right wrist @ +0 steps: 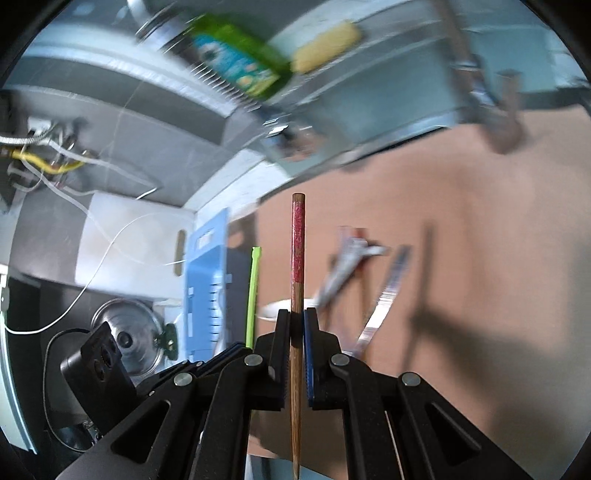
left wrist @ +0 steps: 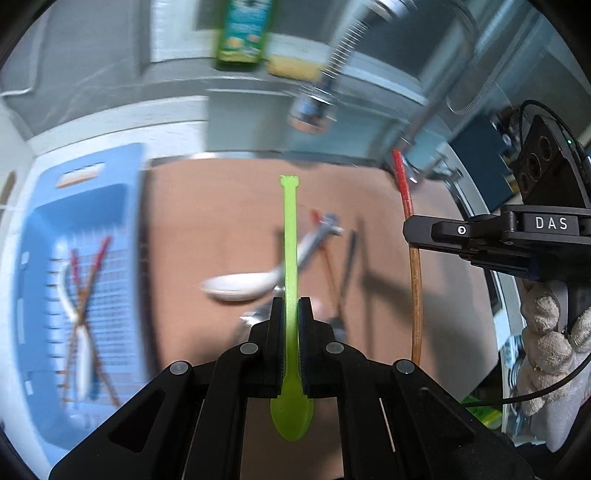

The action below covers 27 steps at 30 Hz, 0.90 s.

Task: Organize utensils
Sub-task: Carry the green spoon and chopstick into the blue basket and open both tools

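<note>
My left gripper (left wrist: 291, 306) is shut on a green plastic spoon (left wrist: 289, 236), held above the brown mat (left wrist: 207, 221) with its bowl toward the camera. My right gripper (right wrist: 297, 317) is shut on a wooden chopstick with a red end (right wrist: 297, 236); the same chopstick (left wrist: 415, 273) and right gripper (left wrist: 410, 230) show at the right of the left wrist view. On the mat lie a white spoon (left wrist: 240, 286), a metal utensil (left wrist: 321, 232) and dark sticks, all blurred. A blue basket (left wrist: 81, 258) at the left holds several chopsticks and a white spoon.
A steel sink wall and spring faucet (left wrist: 332, 66) stand behind the mat, with a green bottle (left wrist: 243, 33) and yellow sponge (left wrist: 291, 66) on the ledge. A white cutting board (right wrist: 133, 243) and pot lid (right wrist: 129, 336) lie left of the basket. A gloved hand (left wrist: 546, 332) grips the right tool.
</note>
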{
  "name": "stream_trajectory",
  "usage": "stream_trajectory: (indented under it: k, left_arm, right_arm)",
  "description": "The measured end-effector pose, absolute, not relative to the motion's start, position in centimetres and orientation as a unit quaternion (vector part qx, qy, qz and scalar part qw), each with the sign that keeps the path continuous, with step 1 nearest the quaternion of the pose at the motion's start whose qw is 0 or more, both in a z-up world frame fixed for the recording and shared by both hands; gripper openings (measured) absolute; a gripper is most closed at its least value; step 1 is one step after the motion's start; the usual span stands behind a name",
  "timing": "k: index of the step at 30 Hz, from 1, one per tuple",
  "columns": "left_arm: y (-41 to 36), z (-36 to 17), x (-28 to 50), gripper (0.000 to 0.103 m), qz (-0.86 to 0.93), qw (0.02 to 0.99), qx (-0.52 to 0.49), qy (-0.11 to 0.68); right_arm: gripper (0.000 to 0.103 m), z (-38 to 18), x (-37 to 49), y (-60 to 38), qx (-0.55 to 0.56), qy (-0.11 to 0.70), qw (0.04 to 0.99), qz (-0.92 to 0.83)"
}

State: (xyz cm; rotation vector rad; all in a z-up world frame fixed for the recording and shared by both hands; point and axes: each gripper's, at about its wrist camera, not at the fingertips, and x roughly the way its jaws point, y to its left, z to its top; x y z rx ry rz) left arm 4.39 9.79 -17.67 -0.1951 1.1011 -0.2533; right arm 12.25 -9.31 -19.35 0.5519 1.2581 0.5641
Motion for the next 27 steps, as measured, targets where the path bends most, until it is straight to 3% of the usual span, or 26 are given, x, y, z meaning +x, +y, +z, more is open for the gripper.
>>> stream_trajectory:
  k: [13, 27]
  left_arm:
    - [22.5, -19.2, 3.1, 0.005, -0.018, 0.845, -0.134, 0.517]
    - [27.6, -23.0, 3.9, 0.005, 0.009, 0.829, -0.139, 0.542]
  right_arm:
    - [0.006, -19.9, 12.9, 6.7, 0.194, 0.583, 0.723, 0.317]
    - [0.006, -23.9, 12.9, 16.1, 0.108, 0.604, 0.73, 0.302]
